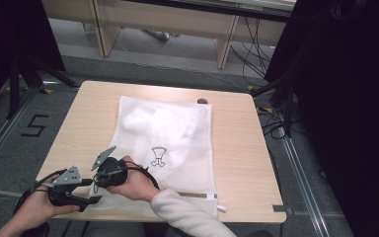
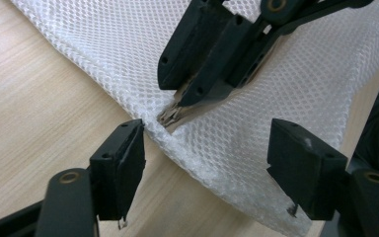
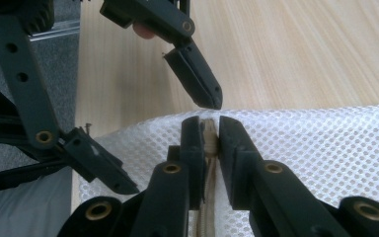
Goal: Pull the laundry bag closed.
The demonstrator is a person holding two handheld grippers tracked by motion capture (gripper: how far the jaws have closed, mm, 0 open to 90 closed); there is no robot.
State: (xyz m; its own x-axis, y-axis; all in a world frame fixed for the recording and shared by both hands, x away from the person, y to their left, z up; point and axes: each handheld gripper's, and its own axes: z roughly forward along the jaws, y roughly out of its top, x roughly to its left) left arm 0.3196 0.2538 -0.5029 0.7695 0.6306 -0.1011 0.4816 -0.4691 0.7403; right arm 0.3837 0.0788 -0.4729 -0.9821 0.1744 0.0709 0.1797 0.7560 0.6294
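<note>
White mesh laundry bag [image 1: 165, 148] with a small black printed figure lies flat on my light wooden table [image 1: 237, 143], its zipper edge along the near side, close to me. White cloth sits bunched inside it toward the far end. My right gripper [image 3: 207, 129] is at the bag's near left corner, jaws nearly together and pinching the beige zipper tape [image 3: 208, 148] that runs between them; whether the metal pull itself is caught I cannot tell, though in the left gripper view something small and metallic glints at those tips. My left gripper [image 2: 207, 163] hangs just beside that same corner with its jaws spread wide, one jaw over bare wood, the other over the mesh, holding nothing and not yet touching the fabric.

As I judge it, the work is on the zipper, and it stands near its beginning: the grip on the tape is made, but the bracing hold on the corner is still missing. From the high view, a white tab [image 1: 221, 209] shows at the far right end of the zipper edge. What remains is to clamp the corner with my left jaws and draw the zipper along the near edge.
</note>
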